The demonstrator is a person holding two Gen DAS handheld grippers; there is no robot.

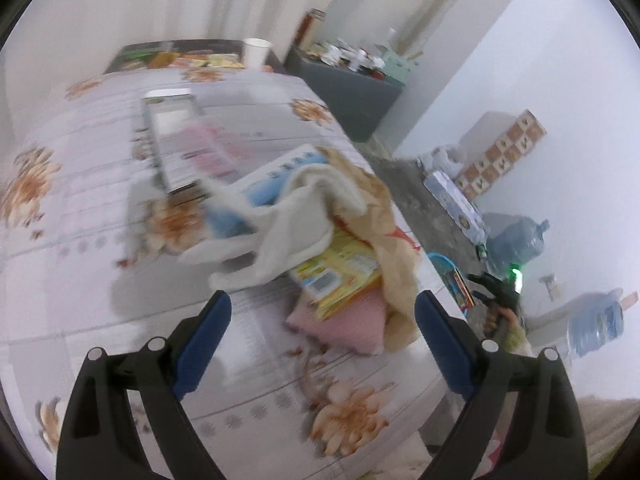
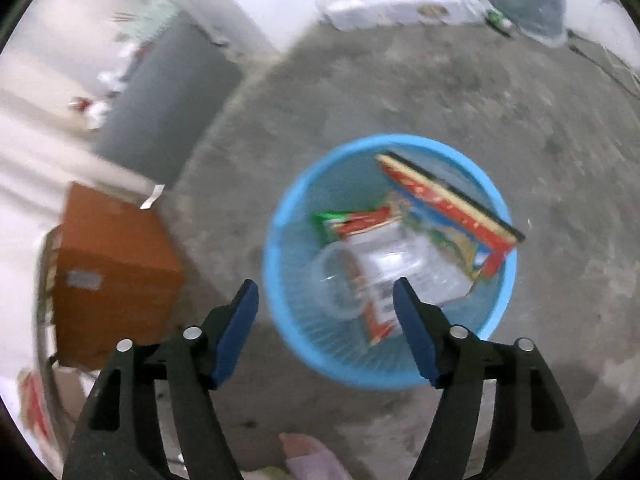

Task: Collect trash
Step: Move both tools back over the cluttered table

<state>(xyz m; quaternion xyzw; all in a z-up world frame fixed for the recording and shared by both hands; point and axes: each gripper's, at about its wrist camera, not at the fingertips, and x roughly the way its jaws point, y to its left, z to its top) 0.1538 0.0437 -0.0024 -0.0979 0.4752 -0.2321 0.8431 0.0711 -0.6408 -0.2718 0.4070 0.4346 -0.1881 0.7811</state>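
My left gripper point(image 1: 322, 306) hangs open above a table with a flowered cloth point(image 1: 80, 208), just short of a heap of litter: a white cloth point(image 1: 296, 224), a crumpled beige paper bag point(image 1: 384, 232), a yellow packet point(image 1: 340, 276), a pink pad point(image 1: 344, 328) and a blue-and-white box point(image 1: 264, 184). My right gripper point(image 2: 326, 294) is open with nothing between its fingers, high over a blue bin point(image 2: 288, 200) on the floor. The bin holds a clear plastic jar point(image 2: 384, 276), a red-and-green wrapper point(image 2: 352, 220) and a red-and-yellow box point(image 2: 452, 204). The bin's edge point(image 1: 440, 258) and the right gripper point(image 1: 496, 290) show past the table.
A flat printed carton point(image 1: 176, 140) and a white paper cup point(image 1: 256, 52) lie farther back on the table. A brown cardboard box point(image 2: 116, 264) stands left of the bin on the concrete floor point(image 2: 400, 80). A grey cabinet point(image 1: 352, 92) and water jugs point(image 1: 516, 240) line the walls.
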